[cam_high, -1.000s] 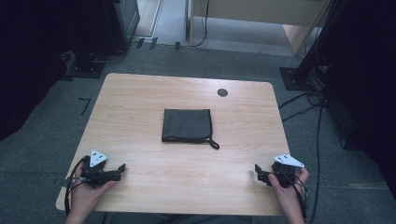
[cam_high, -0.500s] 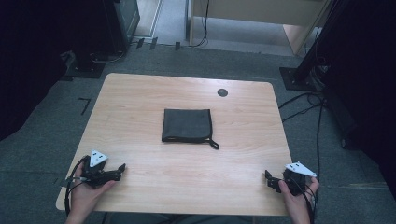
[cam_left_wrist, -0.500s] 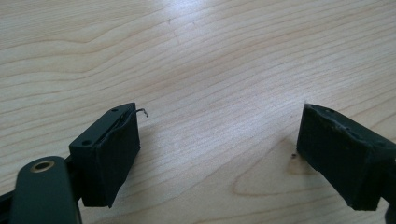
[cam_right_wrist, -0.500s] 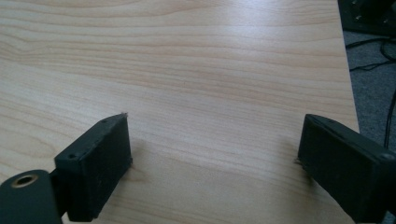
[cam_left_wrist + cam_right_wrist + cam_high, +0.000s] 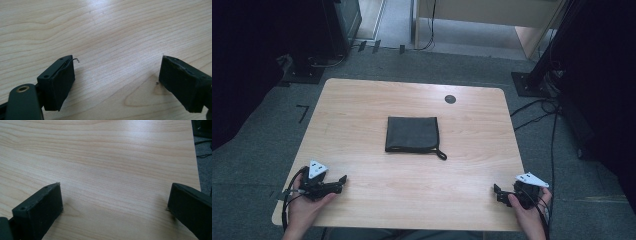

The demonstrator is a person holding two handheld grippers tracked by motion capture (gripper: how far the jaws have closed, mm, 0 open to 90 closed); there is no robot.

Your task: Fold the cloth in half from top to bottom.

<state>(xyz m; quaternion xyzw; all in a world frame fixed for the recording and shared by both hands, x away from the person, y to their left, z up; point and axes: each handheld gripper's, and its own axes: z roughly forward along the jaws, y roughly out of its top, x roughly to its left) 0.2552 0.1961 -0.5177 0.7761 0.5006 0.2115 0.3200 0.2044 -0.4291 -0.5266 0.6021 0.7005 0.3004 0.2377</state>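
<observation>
I see the folded dark cloth [image 5: 412, 134] lying flat mid-table [image 5: 362, 100], well apart from my left gripper [image 5: 343, 179] and right gripper [image 5: 496, 192], both resting at the near corners with jaws spread and empty, the right's having just been opening, grey carpet [image 5: 272, 125] around.

Light wooden table [image 5: 362, 100] on grey carpet floor [image 5: 257, 150], dark surroundings

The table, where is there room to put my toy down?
Bare wood rings the folded black cloth on the light wooden table: a wide strip toward the person, both side strips, and the far strip beside the small black round cap. The near corners are crowded by the left tool and right tool.
</observation>
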